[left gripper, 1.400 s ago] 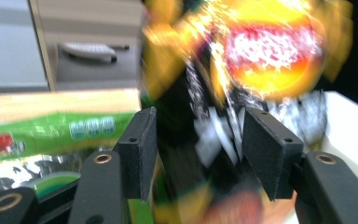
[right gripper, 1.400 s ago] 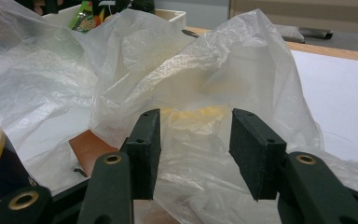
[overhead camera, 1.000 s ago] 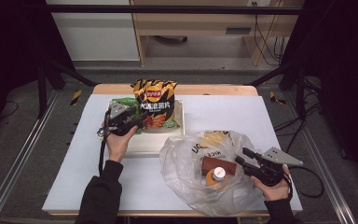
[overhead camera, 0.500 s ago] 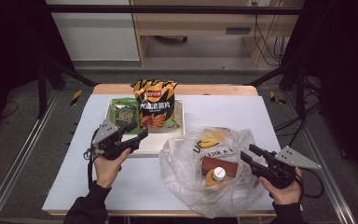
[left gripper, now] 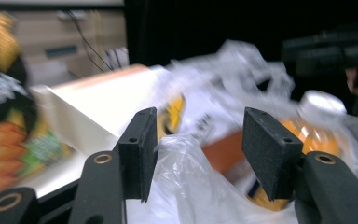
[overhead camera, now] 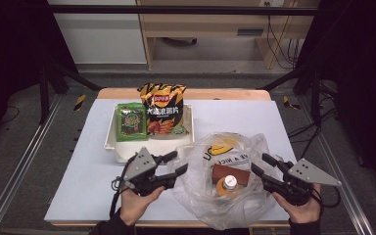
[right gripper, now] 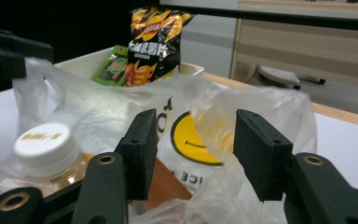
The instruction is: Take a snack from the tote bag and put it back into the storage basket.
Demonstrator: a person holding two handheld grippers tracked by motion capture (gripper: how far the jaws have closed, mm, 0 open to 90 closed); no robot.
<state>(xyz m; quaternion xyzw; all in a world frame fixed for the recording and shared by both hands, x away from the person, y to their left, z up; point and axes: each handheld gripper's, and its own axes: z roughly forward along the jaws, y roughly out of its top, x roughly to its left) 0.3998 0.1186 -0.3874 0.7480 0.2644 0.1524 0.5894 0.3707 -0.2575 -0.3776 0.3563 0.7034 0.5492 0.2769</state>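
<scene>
unpacking is partway: chips bag [overhead camera: 164,108] and green packet [overhead camera: 130,121] sit in the white tray [overhead camera: 111,142] upper left, bottle [overhead camera: 228,186] and brown box [overhead camera: 230,174] remain in the plastic bag [overhead camera: 235,166] at lower centre, left gripper [overhead camera: 176,164] and right gripper [overhead camera: 260,164] both spread, pinching nothing.

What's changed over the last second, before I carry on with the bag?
The left gripper left the green packet in the white tray and swung to the left edge of the plastic bag; its jaws have just been closing slightly, with bag film between them but not pinched. The right gripper drew back a little, its jaws opening. The chip bag, bottle and brown box stayed put.
</scene>
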